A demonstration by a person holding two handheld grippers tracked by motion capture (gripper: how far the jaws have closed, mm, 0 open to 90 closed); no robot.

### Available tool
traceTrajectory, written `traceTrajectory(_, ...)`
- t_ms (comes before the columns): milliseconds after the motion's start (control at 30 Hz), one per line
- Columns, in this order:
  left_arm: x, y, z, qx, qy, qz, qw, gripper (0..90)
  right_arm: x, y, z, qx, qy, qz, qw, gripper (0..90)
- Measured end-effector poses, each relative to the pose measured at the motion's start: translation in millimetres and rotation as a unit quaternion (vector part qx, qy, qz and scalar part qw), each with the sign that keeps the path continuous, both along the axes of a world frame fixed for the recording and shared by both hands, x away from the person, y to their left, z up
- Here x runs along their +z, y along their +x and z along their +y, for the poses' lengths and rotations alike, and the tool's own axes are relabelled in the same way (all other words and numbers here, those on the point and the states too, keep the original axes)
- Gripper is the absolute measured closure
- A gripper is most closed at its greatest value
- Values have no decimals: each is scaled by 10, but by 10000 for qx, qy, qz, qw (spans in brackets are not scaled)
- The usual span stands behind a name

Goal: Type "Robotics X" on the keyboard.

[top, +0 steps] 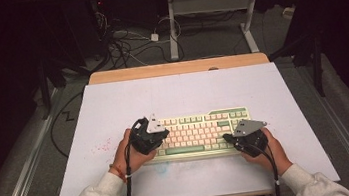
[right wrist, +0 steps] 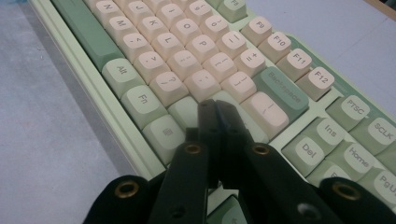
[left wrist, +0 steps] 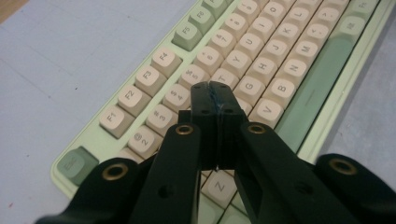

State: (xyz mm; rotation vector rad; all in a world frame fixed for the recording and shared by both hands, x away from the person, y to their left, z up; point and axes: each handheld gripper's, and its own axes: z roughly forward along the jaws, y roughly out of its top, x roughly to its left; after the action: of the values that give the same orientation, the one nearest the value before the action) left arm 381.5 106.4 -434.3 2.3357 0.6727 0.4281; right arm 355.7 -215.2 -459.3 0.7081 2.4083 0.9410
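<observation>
A pale green keyboard (top: pixel 197 133) with cream and green keys lies on the near half of a white board (top: pixel 182 94). My left gripper (top: pixel 164 138) hangs over the keyboard's left end, shut with nothing between its jaws. In the left gripper view its tips (left wrist: pixel 215 88) meet just above the letter keys (left wrist: pixel 261 70) near R and F. My right gripper (top: pixel 228 137) is over the keyboard's right end, also shut and empty. In the right gripper view its tips (right wrist: pixel 215 105) sit low over the green keys below the Backspace key (right wrist: pixel 282 91). I cannot tell whether either tip touches a key.
The board rests on a wooden table whose far edge (top: pixel 179 68) shows beyond it. Faint red specks (top: pixel 100 147) mark the board left of the keyboard. Cables (top: pixel 126 46) and a desk's white legs (top: pixel 172 28) stand on the floor behind.
</observation>
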Motion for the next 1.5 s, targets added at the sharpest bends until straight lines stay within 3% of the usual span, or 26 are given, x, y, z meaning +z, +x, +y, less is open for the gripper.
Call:
traceTrajectory(400, -69, 116, -171, -48, 128, 87, 9999, 866, -1, -8, 5, -9, -25, -15, 10000, 899)
traceTrajectory(1133, -142, 191, -226, 3, 304, 110, 9995, 863, 0, -8, 8, -4, -44, -27, 10000, 899)
traceTrajectory(1233, -158, 201, -233, -17, 365, 186, 9992, 875, 1, -8, 8, -4, -45, -26, 10000, 899)
traceTrajectory(1333, -162, 192, -251, -17, 425, 112, 9990, 856, 6, -6, 11, 8, -74, -33, 10000, 899)
traceTrajectory(1500, -85, 151, -204, -20, 281, -47, 9996, 829, 53, -30, 7, -12, -11, -108, 9999, 900)
